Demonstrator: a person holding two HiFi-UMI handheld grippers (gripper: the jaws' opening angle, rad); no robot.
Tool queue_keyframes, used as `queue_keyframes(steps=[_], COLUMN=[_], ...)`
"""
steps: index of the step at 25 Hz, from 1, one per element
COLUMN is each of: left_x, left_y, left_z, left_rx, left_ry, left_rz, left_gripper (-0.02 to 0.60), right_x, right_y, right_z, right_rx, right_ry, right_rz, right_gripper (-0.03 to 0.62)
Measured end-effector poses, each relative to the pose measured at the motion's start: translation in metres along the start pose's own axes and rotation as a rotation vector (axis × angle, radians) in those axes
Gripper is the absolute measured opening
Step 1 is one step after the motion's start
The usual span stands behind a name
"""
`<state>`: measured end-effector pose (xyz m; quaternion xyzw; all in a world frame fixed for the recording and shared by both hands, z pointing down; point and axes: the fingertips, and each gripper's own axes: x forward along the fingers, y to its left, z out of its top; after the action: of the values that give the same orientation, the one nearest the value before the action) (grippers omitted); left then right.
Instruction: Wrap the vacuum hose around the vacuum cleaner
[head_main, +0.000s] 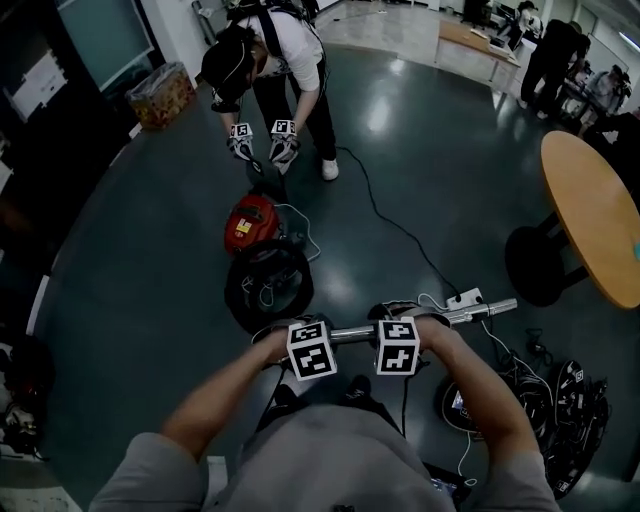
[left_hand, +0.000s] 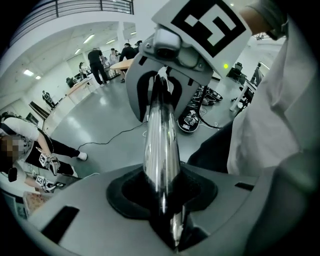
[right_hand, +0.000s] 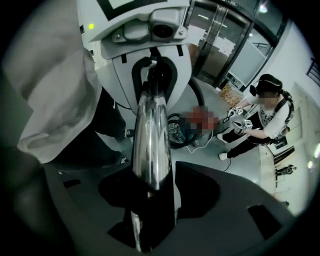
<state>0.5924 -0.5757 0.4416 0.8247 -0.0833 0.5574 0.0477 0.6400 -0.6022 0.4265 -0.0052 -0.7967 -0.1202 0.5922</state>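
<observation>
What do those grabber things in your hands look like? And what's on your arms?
The left gripper and right gripper each have two wide grey jaws with black pads. Their bodies are white, with a small camera and a green light. On top, the left cube and right cube are white with black square patterns. The sleeves are short and grey.

open floor (head_main: 130, 270) left, vacuum cleaner (head_main: 252, 222) ahead, cord (head_main: 398, 228) right

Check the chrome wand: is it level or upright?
Roughly level: in the head view the chrome wand runs sideways, passing between the jaws of the left gripper and the right gripper.
</observation>
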Motion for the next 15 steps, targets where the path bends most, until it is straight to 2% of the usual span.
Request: queue_keyframes(steps=[4,7,11,15], left_x=[0.015,0.032,0.035,0.035], left_y=[0.013,0.028,0.038,0.036], left_z=[0.009,0.002,0.003,0.001], left_rx=[-0.054,-0.066,-0.086,-0.132], left_ry=[0.005,0.020,0.065,0.089], left_rz=[0.017,0.030,0.047,0.059], left_gripper=[0.140,0.140,0.140,0.141], right_x=[0.003,0.011,-0.008,-0.035], right_y=[-0.019,-0.029,-0.040,-0.055], right_z=[-0.022,-0.029,-0.044,-0.062], right_rx=[0.088,0.088,0.084,0.220], right_ry=[-0.020,-0.030,-0.051,-0.158], right_rz=[-0.005,-0.015,-0.036,-0.058], right_gripper=[0.219,0.219,0.219,0.219])
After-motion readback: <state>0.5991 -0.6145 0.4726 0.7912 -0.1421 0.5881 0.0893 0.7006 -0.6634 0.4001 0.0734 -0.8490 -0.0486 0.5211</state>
